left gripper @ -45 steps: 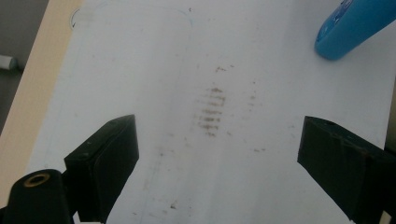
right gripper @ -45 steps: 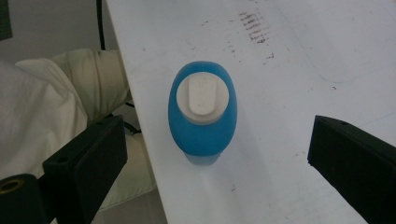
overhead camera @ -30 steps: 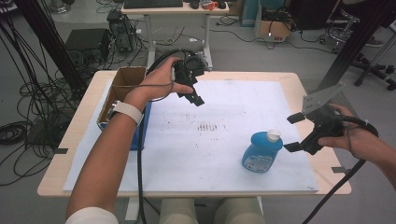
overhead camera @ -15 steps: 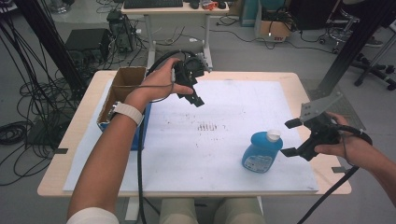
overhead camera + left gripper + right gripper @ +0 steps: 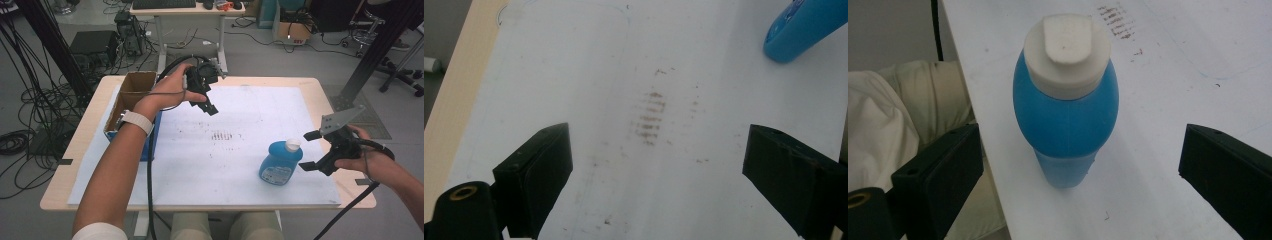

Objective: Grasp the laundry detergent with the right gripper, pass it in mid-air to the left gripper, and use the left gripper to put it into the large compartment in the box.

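Right hand-held gripper, jaws wide and empty, faces the blue bottle near the table's front edge.

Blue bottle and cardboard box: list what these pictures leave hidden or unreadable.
- Blue bottle: label print too small to read in the high view; in the right gripper view its body hides its base.
- In the left gripper view, the picture's edge cuts off most of the bottle.
- Cardboard box: the person's left forearm covers its near end; contents cannot be told.
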Motion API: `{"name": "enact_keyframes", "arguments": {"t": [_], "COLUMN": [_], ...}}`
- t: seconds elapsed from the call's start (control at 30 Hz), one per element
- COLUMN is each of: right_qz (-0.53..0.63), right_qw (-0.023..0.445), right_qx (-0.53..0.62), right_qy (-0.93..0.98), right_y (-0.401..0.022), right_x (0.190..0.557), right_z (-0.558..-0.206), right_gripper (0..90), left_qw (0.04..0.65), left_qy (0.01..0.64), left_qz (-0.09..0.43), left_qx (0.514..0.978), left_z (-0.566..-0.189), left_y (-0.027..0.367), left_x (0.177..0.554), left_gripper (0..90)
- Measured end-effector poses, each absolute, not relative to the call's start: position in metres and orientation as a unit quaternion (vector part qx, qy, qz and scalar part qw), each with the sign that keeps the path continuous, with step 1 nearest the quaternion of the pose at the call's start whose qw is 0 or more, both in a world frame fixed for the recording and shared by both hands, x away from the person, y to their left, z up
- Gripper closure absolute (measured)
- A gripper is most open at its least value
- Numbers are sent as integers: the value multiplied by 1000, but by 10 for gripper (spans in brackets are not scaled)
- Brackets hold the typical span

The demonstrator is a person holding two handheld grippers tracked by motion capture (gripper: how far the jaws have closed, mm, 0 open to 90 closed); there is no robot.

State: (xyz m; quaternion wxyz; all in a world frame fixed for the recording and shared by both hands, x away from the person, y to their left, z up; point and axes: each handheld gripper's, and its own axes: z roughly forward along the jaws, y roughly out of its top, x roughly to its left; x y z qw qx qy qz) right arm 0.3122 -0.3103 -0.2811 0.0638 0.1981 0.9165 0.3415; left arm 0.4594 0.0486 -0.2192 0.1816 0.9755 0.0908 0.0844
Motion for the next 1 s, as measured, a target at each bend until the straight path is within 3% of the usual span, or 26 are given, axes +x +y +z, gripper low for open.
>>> {"name": "enact_keyframes", "arguments": {"t": [1.0], "right_qz": [367], "right_qw": [61], "right_qx": [214], "right_qy": [903], "right_y": [-318], "right_x": [306], "right_z": [-305], "right_gripper": [41], "left_qw": [178], "left_qy": [90], "left_qz": [85], "left_qx": [976], "left_z": [-221], "left_y": [49], "left_x": [459], "left_gripper": [128]}}
